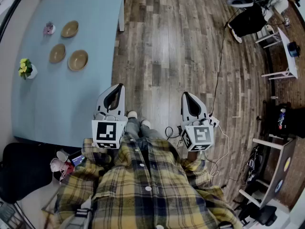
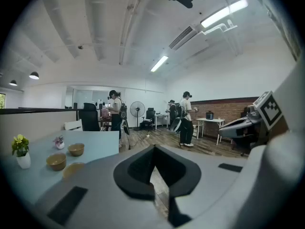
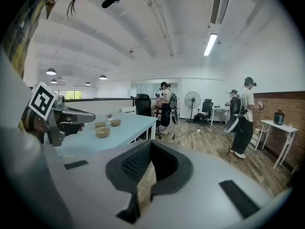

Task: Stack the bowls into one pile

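A: How many bowls (image 1: pixel 69 29) (image 1: pixel 57 53) (image 1: pixel 77 60) on the desk (image 1: pixel 71 99)?
B: Three, plus two little flower pots (image 1: pixel 25 68) (image 1: pixel 49 28) on the desk (one yellow, one pink).
A: And hand-held grippers (image 1: pixel 119 86) (image 1: pixel 185 94)?
B: Two, near the desk's edge.

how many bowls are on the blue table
3 shallow tan bowls, unstacked on the light blue table: one by the small pink plant, one nearer the yellow flower pot, one right of that. None seem hidden.

Seen from overhead, the left gripper (image 1: pixel 119 88) and the right gripper (image 1: pixel 185 95) sit side by side at centre frame, held out in front of the person's chest. Both tip slightly downward, their jaws pressed together and empty.
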Motion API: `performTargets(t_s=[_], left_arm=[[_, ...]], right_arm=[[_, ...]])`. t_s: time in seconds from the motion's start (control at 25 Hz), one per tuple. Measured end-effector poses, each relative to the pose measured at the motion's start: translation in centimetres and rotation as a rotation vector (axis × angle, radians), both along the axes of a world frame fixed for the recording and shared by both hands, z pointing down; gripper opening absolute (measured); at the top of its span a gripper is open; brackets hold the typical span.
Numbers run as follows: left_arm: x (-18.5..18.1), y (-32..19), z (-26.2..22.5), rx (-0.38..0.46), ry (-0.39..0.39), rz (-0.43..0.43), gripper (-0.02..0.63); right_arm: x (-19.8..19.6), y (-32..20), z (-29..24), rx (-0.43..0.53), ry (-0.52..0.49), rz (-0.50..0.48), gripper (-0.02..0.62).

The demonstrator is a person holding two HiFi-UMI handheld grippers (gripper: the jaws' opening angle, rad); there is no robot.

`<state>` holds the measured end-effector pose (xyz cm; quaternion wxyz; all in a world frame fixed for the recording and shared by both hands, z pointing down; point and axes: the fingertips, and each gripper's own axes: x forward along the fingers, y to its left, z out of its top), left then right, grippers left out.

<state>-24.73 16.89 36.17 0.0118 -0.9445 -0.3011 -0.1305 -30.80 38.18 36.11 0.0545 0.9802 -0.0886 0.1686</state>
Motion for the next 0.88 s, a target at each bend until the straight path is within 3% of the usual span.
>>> performTargets(t_s=[0.4, 0.52, 0.88], left_arm=[[1.8, -1.8, 0.3, -0.023, -0.013, 0.003, -0.009], [2.6, -1.4, 0.8, -0.026, -0.025, 0.003, 0.054], [9.2, 0.9, 1.9, -0.012, -0.027, -0.077, 0.124]], right_arm=[[1.4, -1.4, 0.0, 0.077, -0.013, 0.019, 0.015], [2.3, -1.3, 0.5, 0.094, -0.026, 0.006, 0.08], [10.9, 1.6, 1.9, 0.119, -0.023, -0.08, 0.148]])
